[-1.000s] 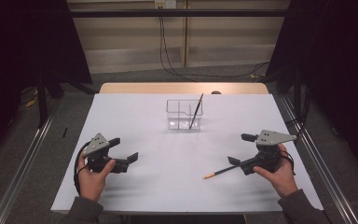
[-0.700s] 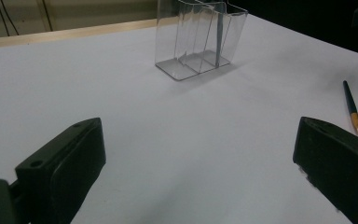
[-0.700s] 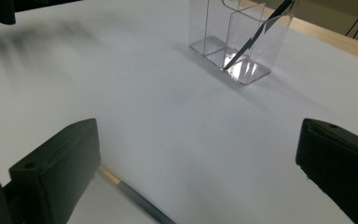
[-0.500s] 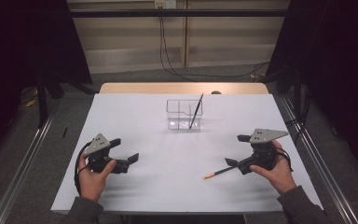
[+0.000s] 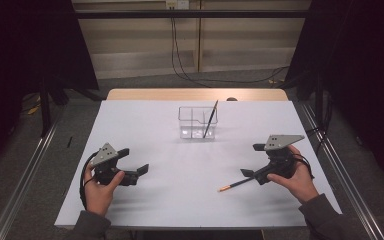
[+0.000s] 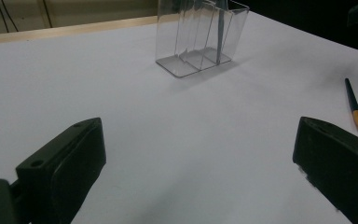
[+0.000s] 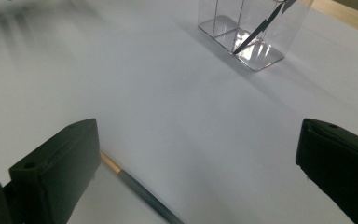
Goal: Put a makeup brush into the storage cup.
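Lowered since a second ago, right gripper [image 5: 250, 164] hangs wide open just over the pencil [image 5: 235, 184], lying nearer the person than the clear holder [image 5: 198, 122]. Left gripper [image 5: 133, 162] is open, empty.

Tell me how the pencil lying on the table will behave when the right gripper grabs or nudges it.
The pencil looks thin, straight and stiff, so it should lift without bending. Lying flat on the smooth white table, it will probably roll or skid if nudged sideways. The right gripper stands open beside it; such a slim shaft may pivot between the jaws.
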Tool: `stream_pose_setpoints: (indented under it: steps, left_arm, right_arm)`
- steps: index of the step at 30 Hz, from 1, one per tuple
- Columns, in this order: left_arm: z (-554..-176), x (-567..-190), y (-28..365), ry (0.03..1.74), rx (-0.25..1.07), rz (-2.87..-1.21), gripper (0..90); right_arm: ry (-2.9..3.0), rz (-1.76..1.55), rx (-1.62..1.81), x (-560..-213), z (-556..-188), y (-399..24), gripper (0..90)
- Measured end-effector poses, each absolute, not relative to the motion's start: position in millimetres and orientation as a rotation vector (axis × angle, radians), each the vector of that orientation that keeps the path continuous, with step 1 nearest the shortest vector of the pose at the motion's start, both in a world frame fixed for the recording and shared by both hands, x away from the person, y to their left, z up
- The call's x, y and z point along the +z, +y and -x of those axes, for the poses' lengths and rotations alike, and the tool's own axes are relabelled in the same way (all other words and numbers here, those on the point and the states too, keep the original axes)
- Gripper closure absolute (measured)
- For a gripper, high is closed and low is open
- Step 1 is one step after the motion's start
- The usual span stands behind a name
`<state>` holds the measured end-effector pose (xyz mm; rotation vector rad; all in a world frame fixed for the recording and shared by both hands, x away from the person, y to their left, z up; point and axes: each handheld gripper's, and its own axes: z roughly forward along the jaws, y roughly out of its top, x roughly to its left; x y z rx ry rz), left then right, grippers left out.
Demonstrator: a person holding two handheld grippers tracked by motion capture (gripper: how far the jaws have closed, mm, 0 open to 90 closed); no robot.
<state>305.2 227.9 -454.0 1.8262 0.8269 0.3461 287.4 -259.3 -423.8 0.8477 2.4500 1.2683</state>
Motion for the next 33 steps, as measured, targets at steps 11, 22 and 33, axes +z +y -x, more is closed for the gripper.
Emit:
stream_pose_setpoints:
  steps: [11,22,33]
  left_arm:
    - [-307.1,-454.1,226.0,0.825,0.345,-1.829,2.3]
    - [-306.5,-454.0,226.5,0.817,0.346,-1.835,2.4]
    - [-306.0,-454.6,225.2,0.822,0.338,-1.833,2.4]
  right_arm:
    - [2.546,-0.823,1.168,-416.9,-292.1,-256.8,0.0]
    - [2.616,-0.791,1.092,-412.5,-297.0,-251.6,0.0]
    - [2.707,-0.734,0.978,-409.5,-301.1,-244.9,0.0]
